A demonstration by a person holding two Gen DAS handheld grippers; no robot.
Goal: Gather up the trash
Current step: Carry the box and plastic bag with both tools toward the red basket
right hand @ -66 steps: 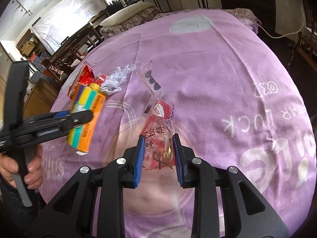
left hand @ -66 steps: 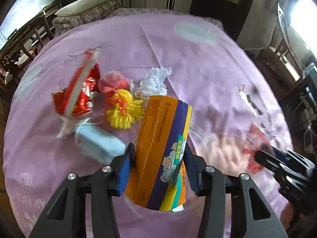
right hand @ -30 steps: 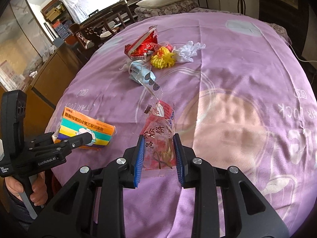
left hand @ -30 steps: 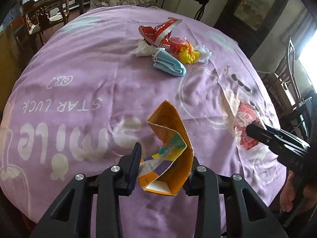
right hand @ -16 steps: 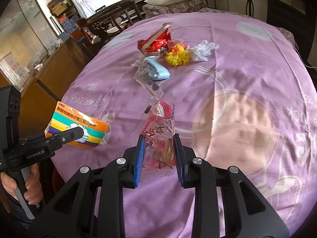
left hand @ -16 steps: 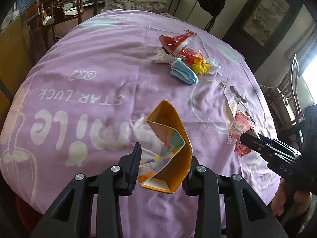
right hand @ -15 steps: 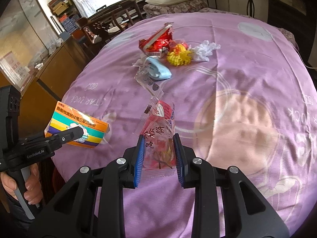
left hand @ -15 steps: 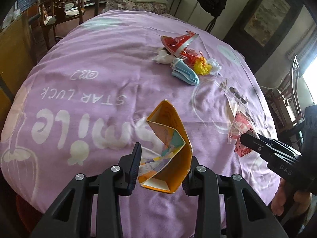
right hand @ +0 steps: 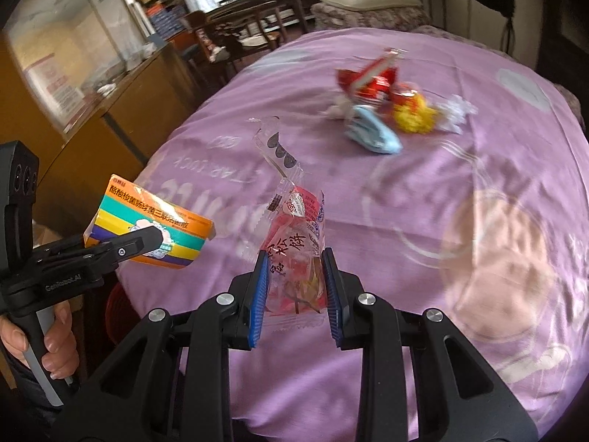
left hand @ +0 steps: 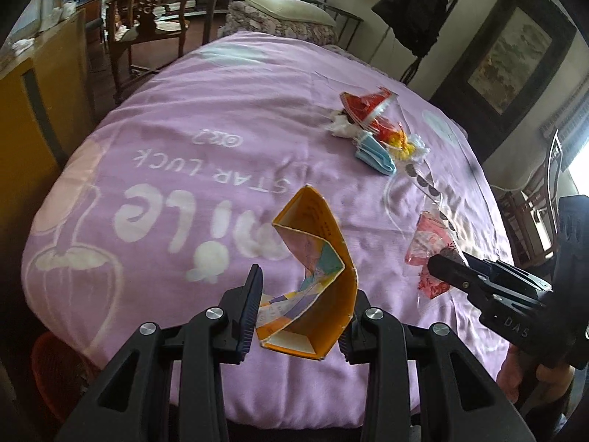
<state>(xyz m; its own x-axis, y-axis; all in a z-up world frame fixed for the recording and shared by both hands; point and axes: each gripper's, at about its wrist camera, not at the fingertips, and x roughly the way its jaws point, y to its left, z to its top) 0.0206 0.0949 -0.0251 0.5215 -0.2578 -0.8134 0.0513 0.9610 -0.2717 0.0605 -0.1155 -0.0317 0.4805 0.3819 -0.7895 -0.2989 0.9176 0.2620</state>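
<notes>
The left gripper (left hand: 300, 307) is clamped on an orange carton (left hand: 313, 276), held above the near edge of the purple tablecloth (left hand: 206, 118), its long axis running away toward the trash pile (left hand: 375, 136). The right gripper (right hand: 294, 294) pinches a clear snack wrapper (right hand: 294, 235), standing up lengthwise. Both grippers tilt downward.

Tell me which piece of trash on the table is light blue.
The folded light-blue face mask, at the near edge of the pile, in front of the red wrapper and left of the yellow scrunchy thing. Nothing else there is blue.
</notes>
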